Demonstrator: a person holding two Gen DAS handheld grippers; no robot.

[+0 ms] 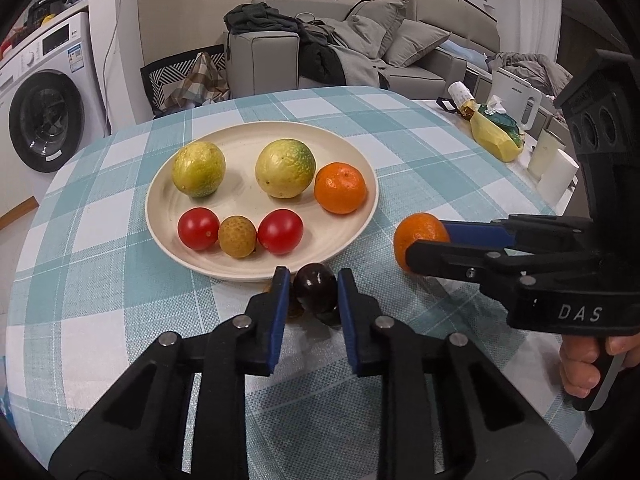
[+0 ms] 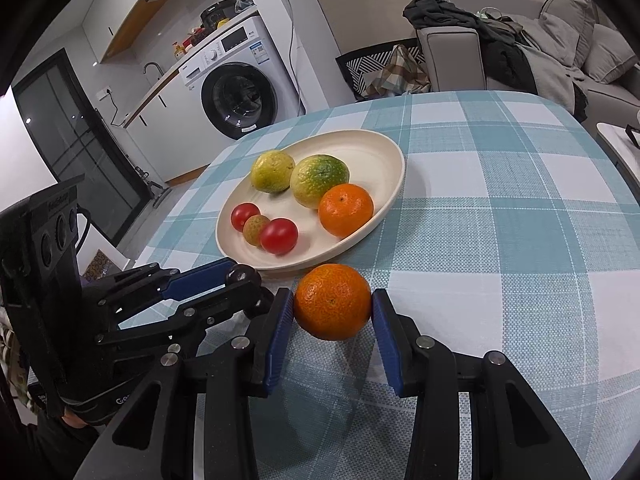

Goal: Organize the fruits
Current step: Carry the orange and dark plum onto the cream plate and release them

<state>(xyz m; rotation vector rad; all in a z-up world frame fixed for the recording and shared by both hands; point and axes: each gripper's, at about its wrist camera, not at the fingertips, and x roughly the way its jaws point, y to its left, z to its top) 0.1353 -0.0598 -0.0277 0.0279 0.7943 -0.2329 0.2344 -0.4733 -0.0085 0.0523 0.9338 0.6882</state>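
Observation:
A cream plate (image 1: 154, 184) on the checked tablecloth holds two yellow-green citrus fruits (image 1: 285, 168), a mandarin (image 1: 340, 187), two red tomatoes (image 1: 280, 231) and a small brown fruit (image 1: 237, 237). Just in front of the plate's near rim, my left gripper (image 1: 313, 282) is shut on a dark purple fruit (image 1: 315, 280), with a blue pad on each side. To the right of the plate, my right gripper (image 2: 332, 308) is shut on a second mandarin (image 2: 332, 300), held close above the cloth. In the left wrist view that mandarin (image 1: 418, 232) shows beside the plate.
The round table's edge curves away behind the plate. A side table at the right carries a yellow bag (image 1: 494, 136), a white kettle (image 1: 516, 96) and cups. A washing machine (image 1: 44, 112), a chair (image 1: 184, 76) and a grey sofa (image 1: 400, 40) stand beyond.

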